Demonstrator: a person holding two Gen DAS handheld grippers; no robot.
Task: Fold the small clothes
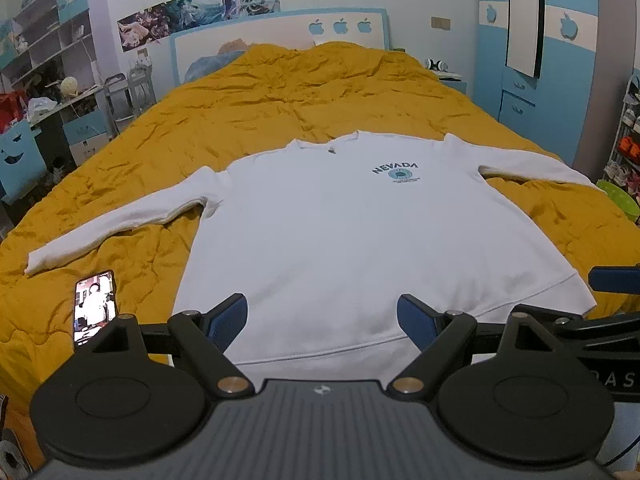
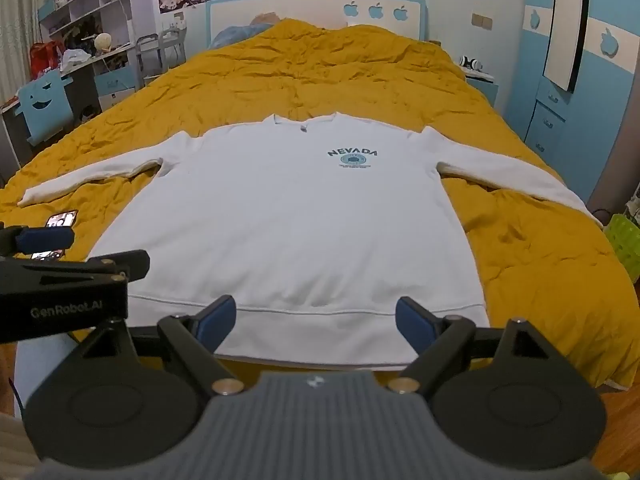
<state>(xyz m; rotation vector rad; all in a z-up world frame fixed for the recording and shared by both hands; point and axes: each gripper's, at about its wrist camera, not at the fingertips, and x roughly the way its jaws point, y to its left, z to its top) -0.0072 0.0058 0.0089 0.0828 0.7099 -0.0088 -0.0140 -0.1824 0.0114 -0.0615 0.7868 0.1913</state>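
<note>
A white long-sleeved sweatshirt with a teal NEVADA print lies flat, front up, on the mustard bedspread, both sleeves spread out sideways. Its hem is nearest me. My left gripper hovers open above the hem, nothing between its blue pads. My right gripper is likewise open above the hem, a little further right. Neither touches the cloth. The other gripper's finger shows at the right edge of the left wrist view and at the left edge of the right wrist view.
A phone with a lit screen lies on the bedspread left of the hem, under the left sleeve. A green basket stands beside the bed on the right. A desk and shelves are at left, a blue wardrobe at right.
</note>
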